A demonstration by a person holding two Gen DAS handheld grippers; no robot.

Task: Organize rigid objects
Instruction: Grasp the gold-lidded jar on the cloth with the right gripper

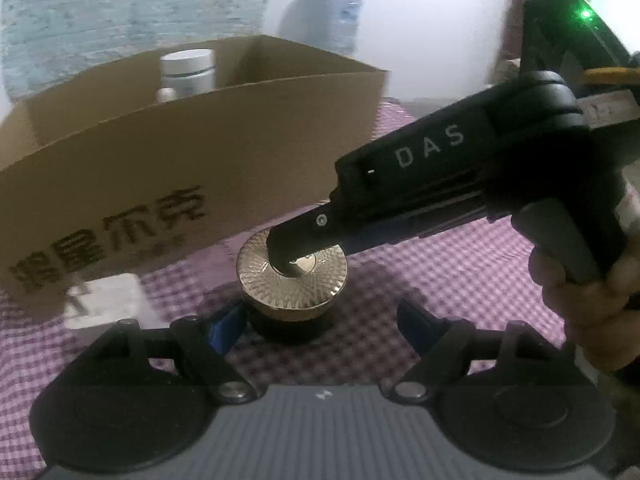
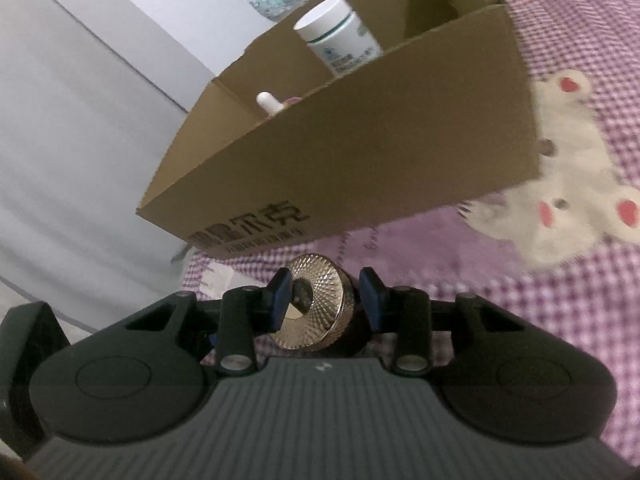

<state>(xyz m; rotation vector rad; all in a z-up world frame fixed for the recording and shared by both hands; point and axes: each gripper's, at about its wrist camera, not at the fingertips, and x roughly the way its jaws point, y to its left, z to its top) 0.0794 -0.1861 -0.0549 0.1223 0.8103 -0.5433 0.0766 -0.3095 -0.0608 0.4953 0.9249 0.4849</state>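
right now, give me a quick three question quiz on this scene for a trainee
1. True or false: the white bottle stands inside the cardboard box.
2. What colour is the jar lid? A gold, B red, C blue.
3. Which gripper has a fingertip at the centre of the jar lid?

Key:
1. True.
2. A.
3. The right gripper.

My left tool point(image 1: 320, 322): black linkage arms, blue pads, silver pivot screws, ribbed grey housing. My right tool point(image 2: 326, 300): identical build; its black body carries white "DAS" lettering and a green light.
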